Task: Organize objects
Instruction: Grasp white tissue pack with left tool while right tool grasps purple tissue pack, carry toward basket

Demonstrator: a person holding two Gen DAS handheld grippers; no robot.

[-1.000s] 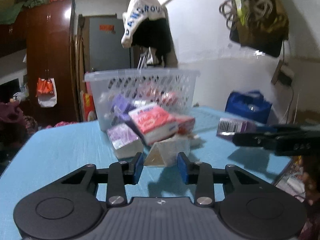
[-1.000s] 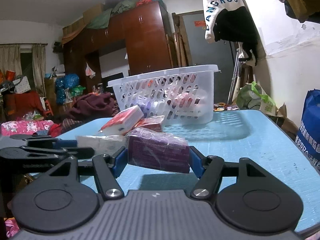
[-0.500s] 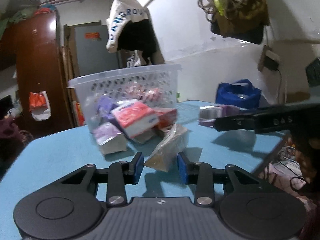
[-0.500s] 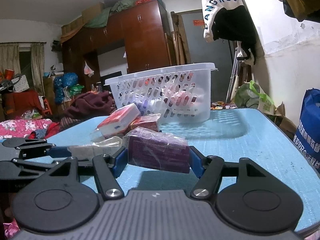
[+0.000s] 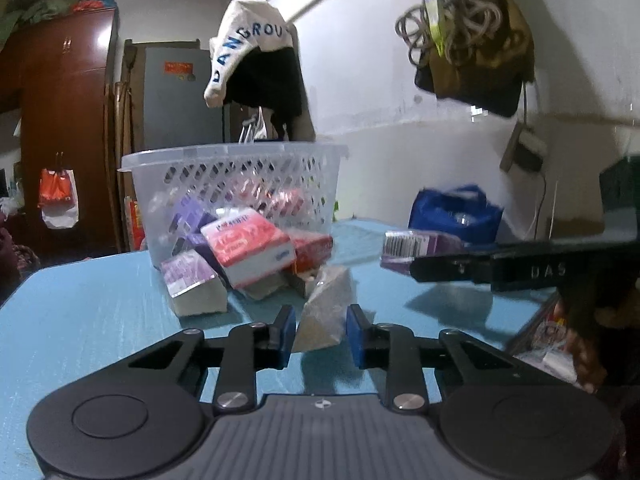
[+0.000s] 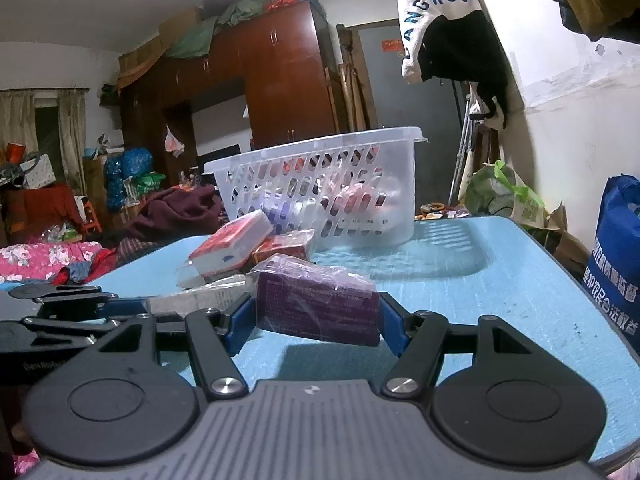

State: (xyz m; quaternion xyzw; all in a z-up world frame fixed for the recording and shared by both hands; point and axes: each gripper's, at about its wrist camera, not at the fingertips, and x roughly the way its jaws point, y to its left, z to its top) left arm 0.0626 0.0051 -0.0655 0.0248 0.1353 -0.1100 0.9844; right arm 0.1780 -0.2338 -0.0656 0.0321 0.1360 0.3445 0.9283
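Note:
My left gripper (image 5: pixel 320 334) is shut on a pale clear-wrapped tissue pack (image 5: pixel 326 312), held tilted just above the blue table (image 5: pixel 80 308). My right gripper (image 6: pixel 316 320) is shut on a purple tissue pack (image 6: pixel 316 306) and holds it above the table; it also shows at the right of the left wrist view (image 5: pixel 416 246). A pile of packs lies in front of a white plastic basket (image 5: pixel 236 172): a red and white pack (image 5: pixel 248 246), a purple pack (image 5: pixel 192 284) and a red pack (image 5: pixel 312 248). The basket (image 6: pixel 320 188) holds more packs.
A blue bag (image 5: pixel 456 212) stands beyond the table's right edge. A white and black garment (image 5: pixel 256 64) hangs above the basket. A brown wardrobe (image 6: pixel 280 76) and piled clothes (image 6: pixel 48 256) are beyond the table's far and left sides.
My left gripper has lifted the pale pack off the pile and drawn it back toward me. My right gripper has stayed almost still with the purple pack.

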